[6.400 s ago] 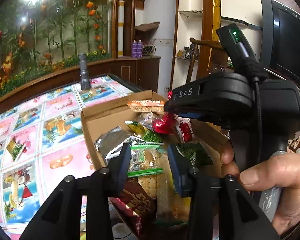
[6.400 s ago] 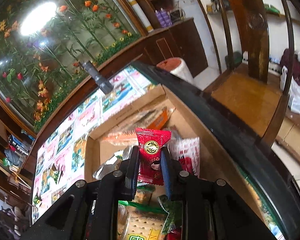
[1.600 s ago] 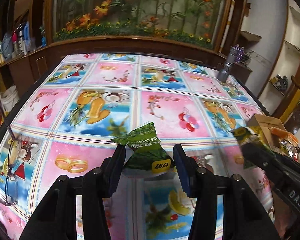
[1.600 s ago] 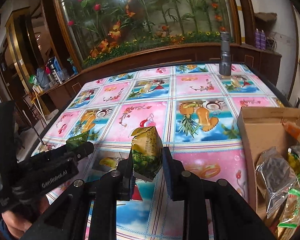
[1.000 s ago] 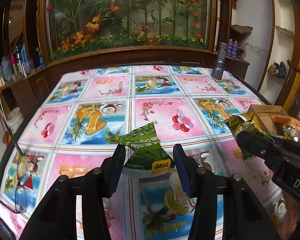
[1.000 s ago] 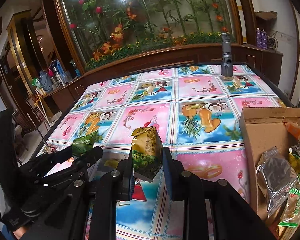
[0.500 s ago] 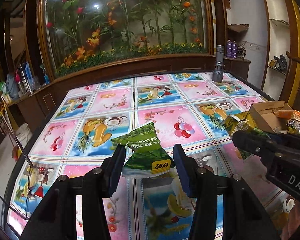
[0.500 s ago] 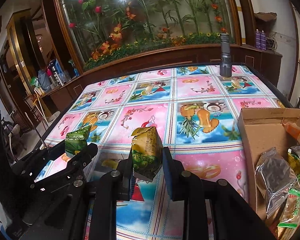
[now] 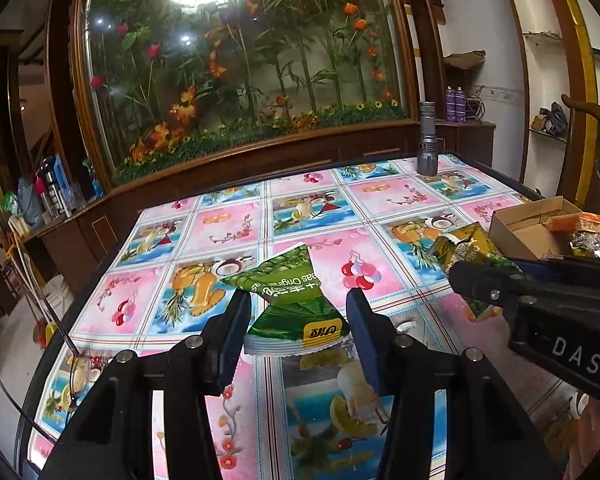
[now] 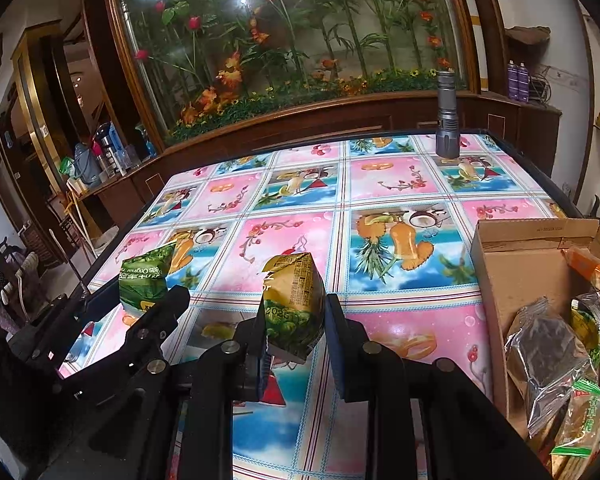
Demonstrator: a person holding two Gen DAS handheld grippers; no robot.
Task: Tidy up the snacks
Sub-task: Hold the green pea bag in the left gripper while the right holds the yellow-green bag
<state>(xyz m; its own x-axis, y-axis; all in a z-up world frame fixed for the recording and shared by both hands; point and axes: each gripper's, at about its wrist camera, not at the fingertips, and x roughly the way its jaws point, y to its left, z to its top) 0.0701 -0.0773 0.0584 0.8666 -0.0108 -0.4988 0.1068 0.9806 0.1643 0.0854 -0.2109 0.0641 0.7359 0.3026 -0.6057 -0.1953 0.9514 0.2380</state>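
Observation:
My left gripper [image 9: 298, 322] is shut on a green snack packet [image 9: 292, 300], held above the patterned tablecloth [image 9: 308, 208]. The right wrist view shows that same green snack packet [image 10: 144, 276] at the left, in the left gripper [image 10: 148, 296]. My right gripper [image 10: 294, 328] is shut on a yellow-green snack packet [image 10: 294, 300] over the table's middle. From the left wrist view, the yellow-green snack packet [image 9: 466, 252] and the right gripper [image 9: 476, 276] sit at the right. A cardboard box [image 10: 500, 264] with several snack packets stands at the table's right edge.
A grey flashlight [image 10: 447, 120] stands upright at the far right corner of the table. Spectacles [image 9: 76, 376] lie near the left front edge. Behind the table runs a wooden counter with a glass panel of flowers [image 10: 284, 40].
The left gripper has shifted a little and rolled with its green packet, so the flower panel now shows higher and larger. The right gripper and its packet have stayed where they were.

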